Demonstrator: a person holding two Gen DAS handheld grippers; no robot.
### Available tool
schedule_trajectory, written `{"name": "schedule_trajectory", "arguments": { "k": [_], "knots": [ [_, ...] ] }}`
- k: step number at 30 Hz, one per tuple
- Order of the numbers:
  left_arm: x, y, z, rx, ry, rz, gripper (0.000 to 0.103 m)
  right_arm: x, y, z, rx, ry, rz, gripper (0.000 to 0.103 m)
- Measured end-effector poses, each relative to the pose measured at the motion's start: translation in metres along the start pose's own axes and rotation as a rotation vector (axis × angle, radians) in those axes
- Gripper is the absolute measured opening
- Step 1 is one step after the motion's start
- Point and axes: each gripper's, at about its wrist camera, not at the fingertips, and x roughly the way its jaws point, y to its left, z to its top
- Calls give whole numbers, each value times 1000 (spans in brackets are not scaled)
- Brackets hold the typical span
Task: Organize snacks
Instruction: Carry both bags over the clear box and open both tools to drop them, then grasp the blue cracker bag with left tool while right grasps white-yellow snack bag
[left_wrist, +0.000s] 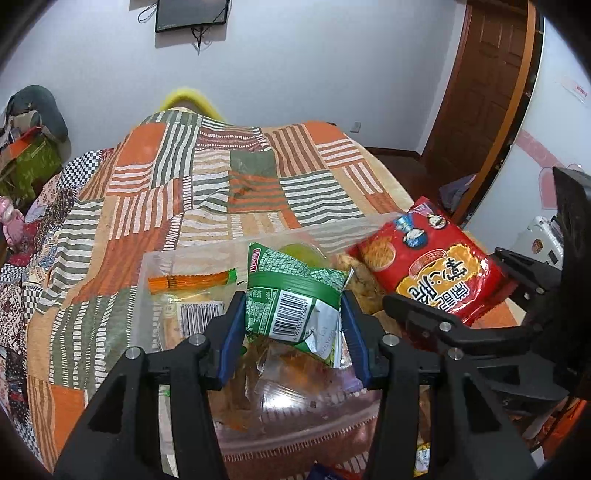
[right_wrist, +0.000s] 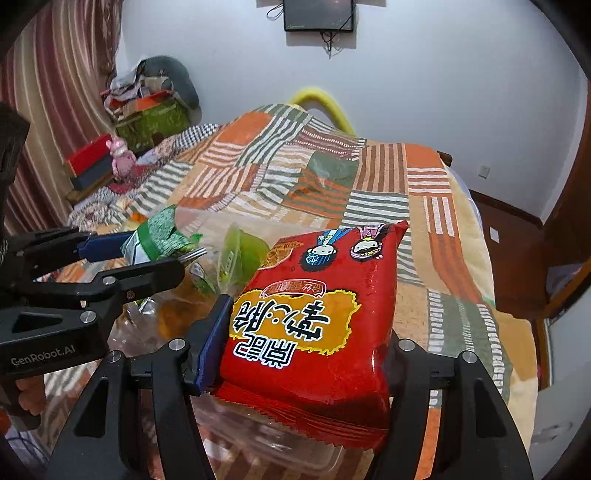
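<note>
My left gripper (left_wrist: 293, 325) is shut on a green snack packet (left_wrist: 291, 295) with a barcode, held above a clear plastic box (left_wrist: 147, 266) on the bed. The box holds an orange-striped packet (left_wrist: 192, 282), a light green cup (left_wrist: 303, 254) and other wrapped snacks. My right gripper (right_wrist: 306, 343) is shut on a red snack bag (right_wrist: 314, 317) with cartoon faces, held over the box's right side. The red bag (left_wrist: 432, 266) and the right gripper show at the right of the left wrist view; the left gripper (right_wrist: 122, 254) with the green packet (right_wrist: 159, 236) shows at the left of the right wrist view.
The box sits on a bed with an orange, green and white patchwork cover (left_wrist: 221, 177). A pile of clothes and boxes (right_wrist: 147, 107) stands at the far left by a striped curtain. A pink toy (right_wrist: 122, 155) lies beside it. A brown door (left_wrist: 491, 92) is at the right.
</note>
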Motion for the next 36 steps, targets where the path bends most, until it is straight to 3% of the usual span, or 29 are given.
{"name": "schedule_trajectory", "arguments": {
  "k": [7, 11, 19, 27, 36],
  "knots": [
    [-3, 0, -2, -8, -3, 1, 57, -7, -4, 2, -23, -8, -35, 65],
    [-21, -1, 0, -5, -38, -3, 66, -19, -6, 2, -9, -30, -31, 72],
    [-65, -4, -7, 4, -79, -11, 73, -53, -1, -4, -9, -82, -36, 79],
    [-92, 2, -41, 4, -58, -3, 80, -83, 5, -27, 14, -93, -12, 82],
    [-96, 12, -94, -34, 28, -11, 80, -88, 14, -64, 69, -26, 5, 84]
  ]
}}
